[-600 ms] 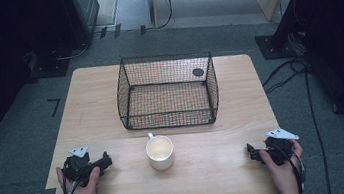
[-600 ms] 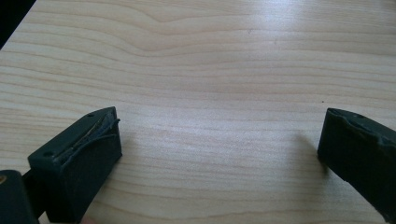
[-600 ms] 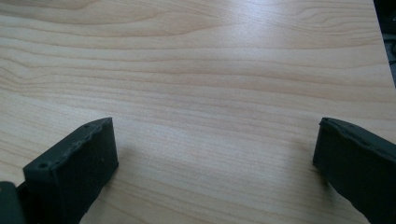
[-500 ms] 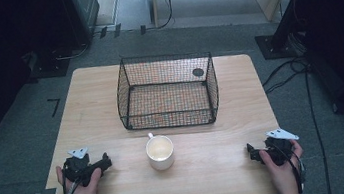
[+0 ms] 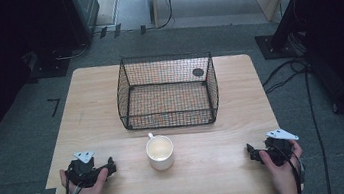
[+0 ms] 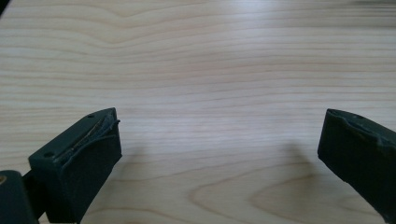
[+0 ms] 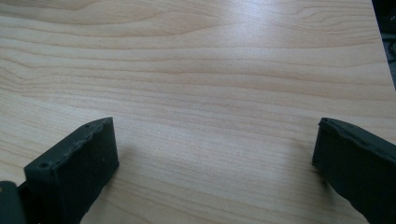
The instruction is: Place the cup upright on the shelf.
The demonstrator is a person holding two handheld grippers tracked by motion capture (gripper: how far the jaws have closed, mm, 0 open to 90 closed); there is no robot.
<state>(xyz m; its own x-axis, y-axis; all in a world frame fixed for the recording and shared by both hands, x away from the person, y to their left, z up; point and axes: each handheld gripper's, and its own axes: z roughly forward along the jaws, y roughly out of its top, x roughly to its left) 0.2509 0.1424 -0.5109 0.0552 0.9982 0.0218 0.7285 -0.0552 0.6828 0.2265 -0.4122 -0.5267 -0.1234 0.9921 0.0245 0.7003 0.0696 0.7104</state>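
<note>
Both claws are spread wide with nothing held: the left claw [image 5: 111, 165] and the right claw [image 5: 249, 151] are rested on the counter [image 5: 97, 117], well apart. The white mug [image 5: 160, 152] is placed between them, just in front of the wire basket [image 5: 166, 90]. Gripped by its smooth rim, the mug could be tipped or knocked against the basket.

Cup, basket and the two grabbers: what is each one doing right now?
Cup: upright on the table, looks empty, handle towards the basket.
Wire basket: upright, open on top, nothing inside.
Left gripper: jaws wide open, holding nothing.
Right gripper: jaws wide open, holding nothing.
</note>
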